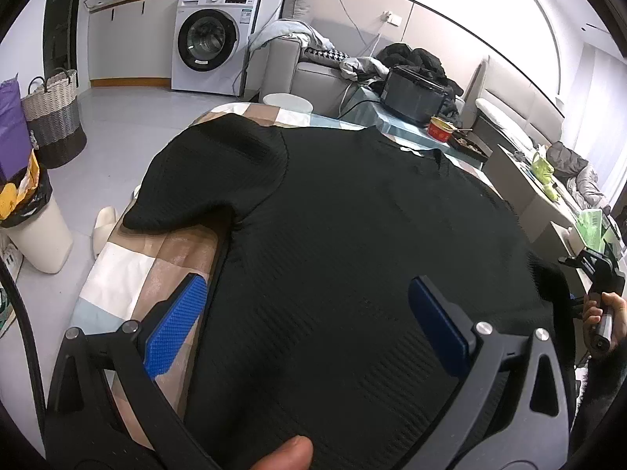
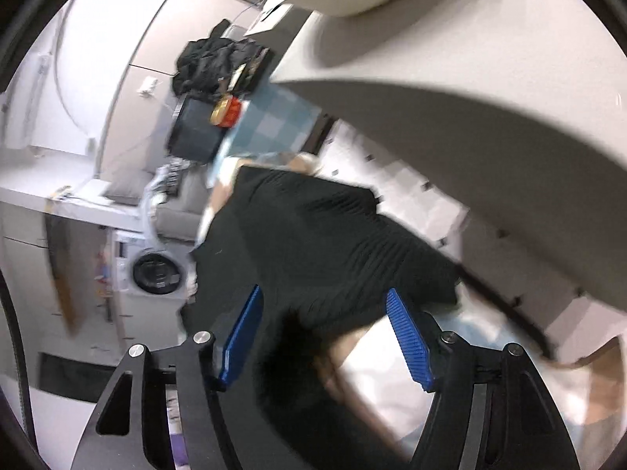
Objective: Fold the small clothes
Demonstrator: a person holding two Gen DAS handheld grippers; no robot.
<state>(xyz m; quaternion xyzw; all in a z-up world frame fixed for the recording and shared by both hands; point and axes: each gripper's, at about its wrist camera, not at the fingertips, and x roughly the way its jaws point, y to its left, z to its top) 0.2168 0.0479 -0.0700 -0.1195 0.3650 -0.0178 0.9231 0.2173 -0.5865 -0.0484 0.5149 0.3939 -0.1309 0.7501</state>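
Soft black ribbed knit shirt [image 1: 352, 235] is lying limp; both your jaws are gaping empty, so be pinching its near hem.

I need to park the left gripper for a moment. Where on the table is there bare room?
Bare checked tablecloth shows left of the black knit top, below its sleeve. The far end is crowded: black appliance, red bowl, food tray.

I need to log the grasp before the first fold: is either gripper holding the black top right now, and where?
Neither. The left gripper and right gripper are both open over the black top, with nothing pinched between their blue pads.
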